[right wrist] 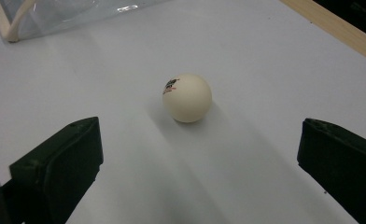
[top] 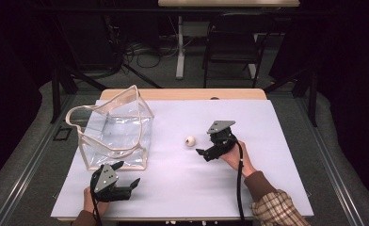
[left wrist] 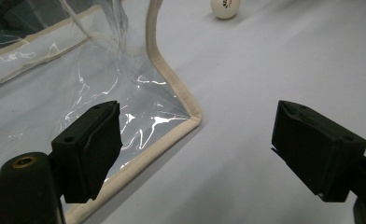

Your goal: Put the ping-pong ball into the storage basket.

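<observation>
- Just ahead of the right gripper (top: 200,152), beyond its tips, a white ball (top: 190,141) rests on the white table cover (top: 248,188); being round it has no long axis, and its small printed mark faces up and toward the gripper's left jaw in the right gripper view.
- Right gripper: jaws spread wide, holding nothing.
- Left gripper (top: 126,173): jaws also wide apart and empty, one jaw over the near corner of the clear bag (top: 114,134).
- The bag stands with its mouth upward, its beige-trimmed base edge running away from the left gripper.
</observation>
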A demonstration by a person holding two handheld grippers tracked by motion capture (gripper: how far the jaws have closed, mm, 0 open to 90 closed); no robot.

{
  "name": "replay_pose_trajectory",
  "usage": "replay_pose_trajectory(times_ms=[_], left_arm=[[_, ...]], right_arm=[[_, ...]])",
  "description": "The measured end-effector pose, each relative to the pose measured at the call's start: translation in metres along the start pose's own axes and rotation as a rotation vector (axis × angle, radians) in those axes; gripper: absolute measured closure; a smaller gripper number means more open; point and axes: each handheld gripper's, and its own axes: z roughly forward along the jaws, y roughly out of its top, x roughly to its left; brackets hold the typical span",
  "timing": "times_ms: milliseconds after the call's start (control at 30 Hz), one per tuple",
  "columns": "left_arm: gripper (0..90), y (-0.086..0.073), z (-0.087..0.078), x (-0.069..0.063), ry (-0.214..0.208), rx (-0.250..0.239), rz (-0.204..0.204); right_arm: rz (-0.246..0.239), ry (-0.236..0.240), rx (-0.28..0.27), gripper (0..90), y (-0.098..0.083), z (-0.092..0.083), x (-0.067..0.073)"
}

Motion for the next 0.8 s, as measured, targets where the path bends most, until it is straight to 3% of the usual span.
replay_pose_trajectory(times_ms=[300,800], left_arm=[[16.0,0.0,0.0,0.0,-0.001,-0.002,-0.003],[16.1,0.0,0.0,0.0,0.0,-0.006,-0.003]], right_arm=[[0.018,0.012,-0.003,0.0,0.007,0.009,-0.007],[0.024,0.026,0.003,0.0,0.017,0.025,-0.006]])
